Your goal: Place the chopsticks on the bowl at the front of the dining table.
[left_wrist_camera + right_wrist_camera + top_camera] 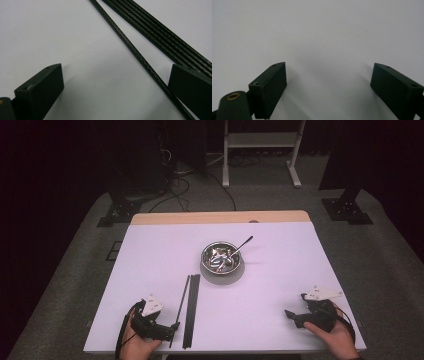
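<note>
A metal bowl (221,258) stands at the middle of the white table (150,255), with a spoon (242,245) leaning out of it to the right. Several thin black rods (191,305) lie side by side in front of the bowl, and one rod (180,304) is splayed to the left. My left gripper (170,330) rests at the near left, open, its jaws straddling the near end of the single rod (140,57); the bundle of rods (165,35) runs past its right jaw. My right gripper (294,315) sits at the near right, open over bare table (324,37).
A wooden strip (220,217) edges the table's far side. Beyond it, on the grey floor, are a white stand (262,150), black stand feet (347,210) and cables (175,185). Dark curtains close off the back.
</note>
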Demonstrator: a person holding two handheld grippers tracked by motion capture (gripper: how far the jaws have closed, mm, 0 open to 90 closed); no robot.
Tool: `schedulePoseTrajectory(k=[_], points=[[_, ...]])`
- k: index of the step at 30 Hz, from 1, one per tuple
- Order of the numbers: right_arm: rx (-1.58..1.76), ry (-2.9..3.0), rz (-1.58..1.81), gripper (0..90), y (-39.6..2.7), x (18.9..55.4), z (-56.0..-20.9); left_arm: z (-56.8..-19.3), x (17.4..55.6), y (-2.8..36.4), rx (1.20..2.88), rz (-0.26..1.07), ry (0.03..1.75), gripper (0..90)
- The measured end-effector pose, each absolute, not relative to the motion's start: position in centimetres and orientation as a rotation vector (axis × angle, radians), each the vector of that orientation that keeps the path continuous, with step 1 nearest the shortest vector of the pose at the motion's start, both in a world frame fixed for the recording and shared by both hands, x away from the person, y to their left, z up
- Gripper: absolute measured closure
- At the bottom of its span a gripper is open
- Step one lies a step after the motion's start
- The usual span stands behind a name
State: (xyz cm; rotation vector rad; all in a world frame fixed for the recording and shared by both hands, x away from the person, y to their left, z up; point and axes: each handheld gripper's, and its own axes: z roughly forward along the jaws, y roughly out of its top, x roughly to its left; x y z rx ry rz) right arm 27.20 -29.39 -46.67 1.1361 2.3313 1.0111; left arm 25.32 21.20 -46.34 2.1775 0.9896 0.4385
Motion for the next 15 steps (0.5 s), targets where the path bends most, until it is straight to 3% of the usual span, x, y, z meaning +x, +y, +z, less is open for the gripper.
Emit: schedulePoseTrajectory(k=[15], points=[[1.137,2.332,1.011,11.7,-29.4,27.2,-46.7,-46.3,25.5,22.7,2.167,0.453,1.027,0.0]])
